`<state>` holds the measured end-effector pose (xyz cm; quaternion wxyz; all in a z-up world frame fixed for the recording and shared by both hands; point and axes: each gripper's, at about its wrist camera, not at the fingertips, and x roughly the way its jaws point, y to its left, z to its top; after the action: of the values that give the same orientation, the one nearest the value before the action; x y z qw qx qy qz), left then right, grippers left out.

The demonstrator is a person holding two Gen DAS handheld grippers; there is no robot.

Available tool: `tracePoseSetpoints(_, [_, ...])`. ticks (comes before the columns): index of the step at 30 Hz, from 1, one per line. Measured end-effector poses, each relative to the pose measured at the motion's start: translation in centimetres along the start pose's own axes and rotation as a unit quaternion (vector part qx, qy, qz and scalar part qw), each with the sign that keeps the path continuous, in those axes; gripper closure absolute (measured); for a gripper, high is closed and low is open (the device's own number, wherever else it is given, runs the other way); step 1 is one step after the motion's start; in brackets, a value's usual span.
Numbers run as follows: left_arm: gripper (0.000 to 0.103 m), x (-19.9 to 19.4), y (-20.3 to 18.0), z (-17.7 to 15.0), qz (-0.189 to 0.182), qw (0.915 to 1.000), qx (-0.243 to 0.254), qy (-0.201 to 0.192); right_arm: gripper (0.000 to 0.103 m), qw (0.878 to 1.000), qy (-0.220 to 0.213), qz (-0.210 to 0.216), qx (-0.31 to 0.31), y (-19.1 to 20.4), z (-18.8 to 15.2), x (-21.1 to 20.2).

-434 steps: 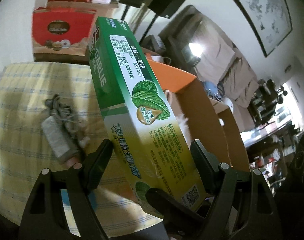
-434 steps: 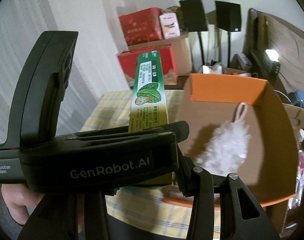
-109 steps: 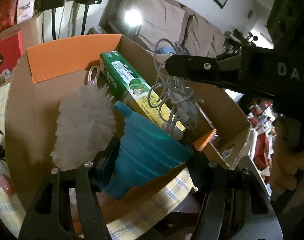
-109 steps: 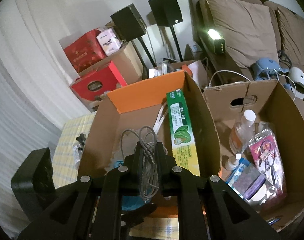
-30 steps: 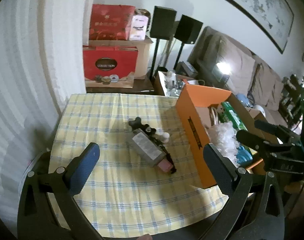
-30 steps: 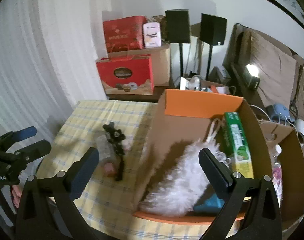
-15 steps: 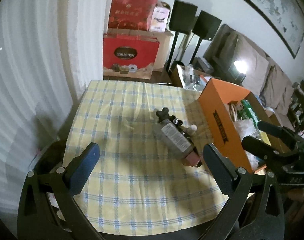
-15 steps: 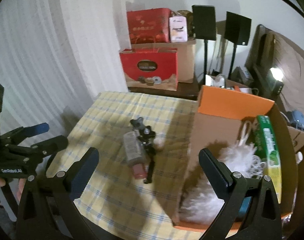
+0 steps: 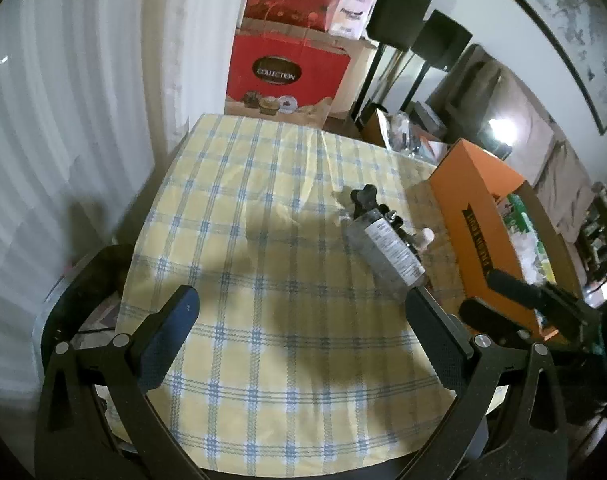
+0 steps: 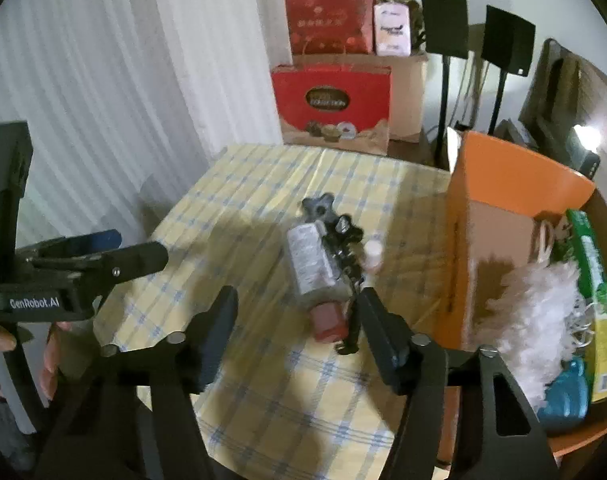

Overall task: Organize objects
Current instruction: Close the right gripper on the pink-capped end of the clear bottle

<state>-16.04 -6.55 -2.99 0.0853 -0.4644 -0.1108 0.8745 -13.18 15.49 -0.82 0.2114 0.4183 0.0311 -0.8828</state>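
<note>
Over at nine o'clock in the right wrist view, my left gripper (image 10: 115, 246) is hanging above the near-left edge of the table (image 9: 263, 208), its jaws spread wide with nothing between them. I am reading that as waiting room: it is standing well apart from the pile so the other tool can work.

Moving toward the centre, the bottle (image 10: 309, 268) is lying on its side on the checked cloth, touching a black clamp-like gadget (image 10: 339, 236) and a small white-capped vial (image 10: 372, 254) just beside it. These three are what is left outside the box, so I am judging them the next things to be put away. The bottle's long axis is running from about eleven o'clock to five o'clock in that view, with its pink cap (image 10: 328, 322) pointing toward me and its far end pointing at the black knob.

My right gripper (image 10: 297, 322) is tilting downward at the bottle, and its jaws have just been closing to a middling gap; the pads are not touching anything, the cap showing in the gap beyond them.

Out at three o'clock, the orange cardboard box (image 10: 499, 184) is sitting on the table's right edge, already holding a white fluffy duster (image 10: 535, 312), a green toothpaste carton (image 10: 591, 264) and a blue funnel (image 10: 567, 396).
</note>
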Motion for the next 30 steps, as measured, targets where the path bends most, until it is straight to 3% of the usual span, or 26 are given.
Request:
tracePoseSetpoints(3, [0.0,0.7,0.2,-0.3,-0.003,1.0,-0.004,0.006,0.051,1.0,0.012,-0.003,-0.005,0.3,-0.6,1.2])
tracePoseSetpoints(11, [0.0,2.6,0.7,-1.0,-0.011,0.9996,-0.009,0.024,0.052,0.999,0.035,-0.024,0.007,-0.3,-1.7,3.8])
tracePoseSetpoints(14, [0.0,3.1,0.8,-1.1,-0.015,0.9994,-0.013,0.028,0.062,0.999,0.039,-0.03,0.007,-0.5,-1.9,4.5])
tracePoseSetpoints(18, [0.0,3.8,0.7,-1.2,-0.023,0.999,-0.015,0.036,0.063,0.998,0.043,-0.032,0.012,-0.8,-1.9,5.4])
tracePoseSetpoints(30, [0.0,5.4,0.4,-1.8,-0.055,0.9961,-0.027,0.063,0.072,0.998,0.055,0.002,0.021,-0.7,-2.3,6.7])
